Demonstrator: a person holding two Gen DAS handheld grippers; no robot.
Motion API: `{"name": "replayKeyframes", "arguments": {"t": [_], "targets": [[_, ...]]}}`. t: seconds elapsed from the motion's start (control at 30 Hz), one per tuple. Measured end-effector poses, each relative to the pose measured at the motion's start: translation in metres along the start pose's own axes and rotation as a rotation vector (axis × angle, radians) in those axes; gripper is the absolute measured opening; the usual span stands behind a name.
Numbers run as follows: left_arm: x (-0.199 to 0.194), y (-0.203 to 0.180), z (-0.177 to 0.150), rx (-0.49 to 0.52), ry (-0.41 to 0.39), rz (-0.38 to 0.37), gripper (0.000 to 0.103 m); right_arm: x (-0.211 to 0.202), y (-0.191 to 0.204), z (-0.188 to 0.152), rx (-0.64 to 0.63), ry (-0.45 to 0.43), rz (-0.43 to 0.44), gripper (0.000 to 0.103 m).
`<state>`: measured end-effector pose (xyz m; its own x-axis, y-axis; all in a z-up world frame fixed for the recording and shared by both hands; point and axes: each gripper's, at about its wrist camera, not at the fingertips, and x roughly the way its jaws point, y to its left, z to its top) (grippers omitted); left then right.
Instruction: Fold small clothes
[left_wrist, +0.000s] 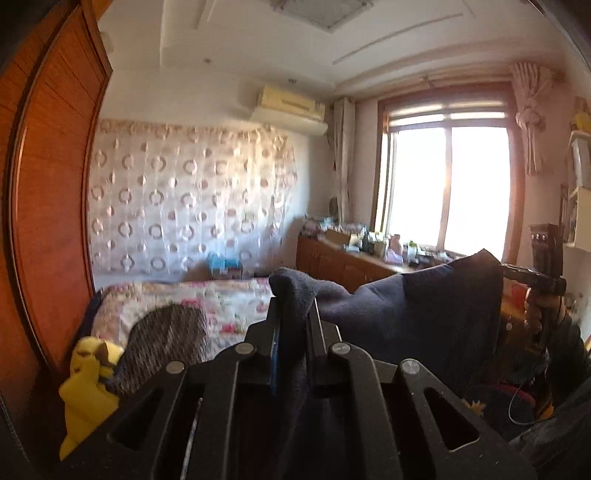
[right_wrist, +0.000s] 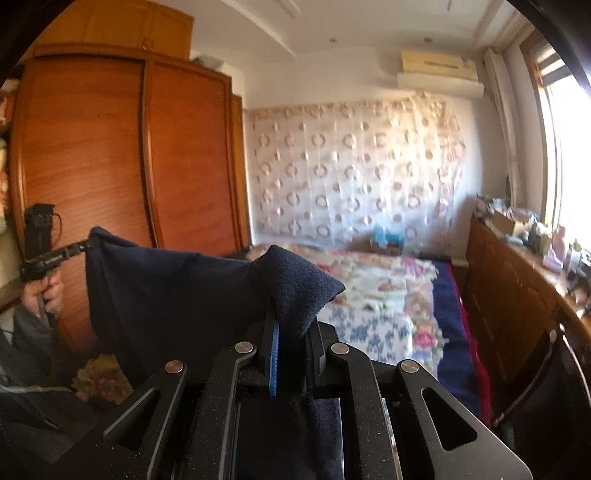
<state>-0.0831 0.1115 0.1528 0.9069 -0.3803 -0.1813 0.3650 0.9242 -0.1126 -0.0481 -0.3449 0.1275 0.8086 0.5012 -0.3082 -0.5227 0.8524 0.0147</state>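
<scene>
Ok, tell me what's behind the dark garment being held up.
The navy garment hangs stretched between the left gripper and right gripper. Behind it: the wooden wardrobe and the floral bedspread. Whatever lies directly behind the cloth is covered.

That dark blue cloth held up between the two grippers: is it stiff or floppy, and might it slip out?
Probably floppy: the navy garment sags between the left gripper and the right gripper and bunches above each. Its fuzzy, fleece-like surface suggests it is light and unlikely to slip. Let go at one corner, it would likely droop from the other.
</scene>
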Motion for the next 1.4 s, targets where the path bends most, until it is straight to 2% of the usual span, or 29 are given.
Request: {"name": "replayKeyframes", "arguments": {"t": [0.17,0.27,0.37,0.43,0.53,0.63,0.67,0.7,0.73,0.8,0.9,1.03,1.1,1.13,1.27,1.4], "targets": [[0.006,0.013,0.031,0.032,-0.051,0.044,0.008,-0.021,-0.002,0.040,-0.021,-0.078,0.008,0.008],[0.036,0.031,0.046,0.033,-0.043,0.074,0.009,-0.014,-0.013,0.065,-0.032,-0.100,-0.007,0.008],[0.090,0.054,0.049,0.020,0.001,0.131,0.009,0.017,-0.029,0.088,-0.037,-0.077,-0.031,0.008],[0.135,0.069,0.042,0.025,0.049,0.171,0.010,0.055,-0.046,0.097,-0.038,-0.029,-0.060,0.008],[0.210,0.099,0.021,0.015,0.120,0.199,0.020,0.129,-0.074,0.095,-0.022,0.075,-0.111,0.008],[0.289,0.132,-0.014,0.004,0.286,0.174,0.022,0.221,-0.109,0.071,-0.001,0.202,-0.199,0.010],[0.308,0.140,-0.027,-0.013,0.348,0.168,0.023,0.247,-0.120,0.060,0.008,0.239,-0.223,0.020],[0.323,0.147,-0.041,-0.022,0.407,0.170,0.023,0.272,-0.132,0.046,0.022,0.283,-0.264,0.035],[0.329,0.149,-0.055,-0.013,0.432,0.185,0.025,0.295,-0.145,0.031,0.042,0.331,-0.315,0.041],[0.328,0.145,-0.075,0.001,0.445,0.176,0.033,0.318,-0.162,0.003,0.087,0.369,-0.350,0.044],[0.323,0.137,-0.095,0.004,0.477,0.148,0.041,0.322,-0.170,-0.029,0.128,0.382,-0.310,0.044],[0.311,0.120,-0.113,0.054,0.507,0.165,0.042,0.317,-0.172,-0.061,0.144,0.422,-0.271,0.045],[0.303,0.114,-0.116,0.042,0.517,0.155,0.042,0.307,-0.169,-0.077,0.163,0.423,-0.253,0.054],[0.300,0.114,-0.118,0.028,0.516,0.155,0.042,0.301,-0.162,-0.081,0.170,0.422,-0.250,0.056],[0.283,0.111,-0.137,-0.004,0.527,0.186,0.042,0.287,-0.153,-0.102,0.211,0.434,-0.212,0.056],[0.275,0.111,-0.158,-0.029,0.546,0.169,0.042,0.276,-0.147,-0.130,0.249,0.463,-0.190,0.056]]}}
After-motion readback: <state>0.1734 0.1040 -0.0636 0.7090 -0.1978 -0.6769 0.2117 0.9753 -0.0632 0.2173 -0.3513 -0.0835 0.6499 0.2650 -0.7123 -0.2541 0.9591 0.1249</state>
